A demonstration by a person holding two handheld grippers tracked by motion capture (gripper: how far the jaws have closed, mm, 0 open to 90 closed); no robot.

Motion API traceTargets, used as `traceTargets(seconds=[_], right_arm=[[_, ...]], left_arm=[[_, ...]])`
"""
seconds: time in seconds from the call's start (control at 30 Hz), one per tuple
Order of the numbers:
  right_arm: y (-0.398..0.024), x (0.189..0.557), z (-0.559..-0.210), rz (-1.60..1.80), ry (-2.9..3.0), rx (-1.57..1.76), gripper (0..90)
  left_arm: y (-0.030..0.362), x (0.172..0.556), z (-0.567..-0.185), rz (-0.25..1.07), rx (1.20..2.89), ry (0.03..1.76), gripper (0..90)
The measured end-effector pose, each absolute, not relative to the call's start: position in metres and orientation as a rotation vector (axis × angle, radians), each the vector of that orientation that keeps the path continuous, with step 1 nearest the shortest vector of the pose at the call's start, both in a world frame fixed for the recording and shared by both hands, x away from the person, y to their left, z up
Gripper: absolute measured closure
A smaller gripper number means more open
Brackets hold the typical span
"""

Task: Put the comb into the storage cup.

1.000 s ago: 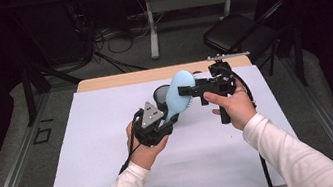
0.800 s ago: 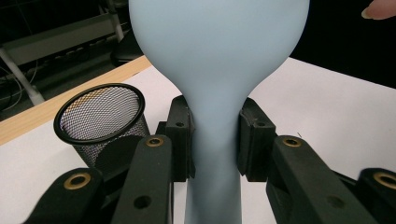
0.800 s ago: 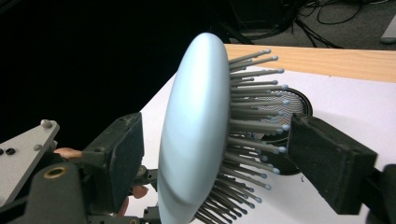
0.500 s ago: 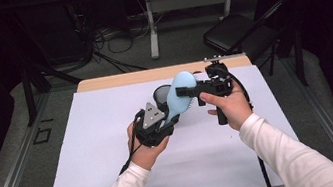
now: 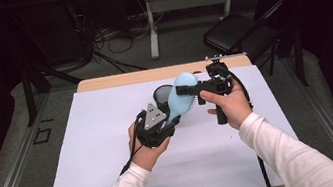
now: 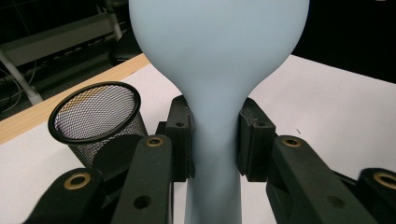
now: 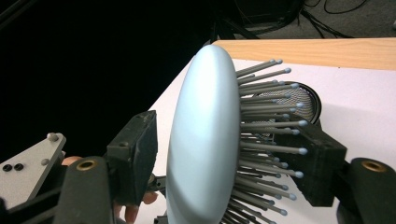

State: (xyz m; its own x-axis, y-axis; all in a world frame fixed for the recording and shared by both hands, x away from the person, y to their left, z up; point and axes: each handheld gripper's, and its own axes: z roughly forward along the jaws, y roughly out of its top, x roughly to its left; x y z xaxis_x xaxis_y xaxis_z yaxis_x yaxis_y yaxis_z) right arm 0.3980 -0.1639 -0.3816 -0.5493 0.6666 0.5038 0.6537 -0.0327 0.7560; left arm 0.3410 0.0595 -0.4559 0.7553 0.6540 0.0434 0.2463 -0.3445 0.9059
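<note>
So a pale blue hairbrush [image 5: 181,98] is being held up off the white surface [image 5: 89,161], roughly in the middle of it and a bit toward the far side. The handle is clamped in the left claw [image 6: 214,140], and in the left gripper view both black pads are seen pressed snug against the narrow neck of the brush, with the rounded head flaring out beyond them.

The right claw [image 7: 224,154] is brought in from the right around the brush head. Its jaws have just been closing, with the head between them: one pad is set close against the smooth back, but whether it touches can't be made out, and the other pad is pushed in among the ball-tipped bristles [image 7: 275,126], so a firm grip isn't shown yet.

A black mesh cup [image 6: 95,116] is stood upright on the surface just behind the brush, on its left in the high view, and is partly hidden by the head there. A wooden edge [image 5: 117,80] is seen along the far side of the surface
</note>
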Motion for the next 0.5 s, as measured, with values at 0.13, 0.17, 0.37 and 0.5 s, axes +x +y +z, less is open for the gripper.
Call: traceTargets(seconds=[0.13,0.17,0.37,0.5], right_arm=[[-0.1652,0.3985,-0.3808,1.713,2.160,1.490,34.1],[-0.1655,0.3986,-0.3807,1.717,2.161,1.492,34.3],[-0.1655,0.3985,-0.3805,1.721,2.160,1.504,36.8],[-0.1658,0.3992,-0.3810,1.722,2.159,1.520,40.3]], left_arm=[[0.0593,0.3409,-0.4568,0.496,1.928,0.685,70.1],[0.0591,0.3410,-0.4571,0.497,1.929,0.684,70.1],[0.0581,0.3404,-0.4578,0.495,1.927,0.684,70.1],[0.0588,0.3407,-0.4574,0.496,1.926,0.685,70.1]])
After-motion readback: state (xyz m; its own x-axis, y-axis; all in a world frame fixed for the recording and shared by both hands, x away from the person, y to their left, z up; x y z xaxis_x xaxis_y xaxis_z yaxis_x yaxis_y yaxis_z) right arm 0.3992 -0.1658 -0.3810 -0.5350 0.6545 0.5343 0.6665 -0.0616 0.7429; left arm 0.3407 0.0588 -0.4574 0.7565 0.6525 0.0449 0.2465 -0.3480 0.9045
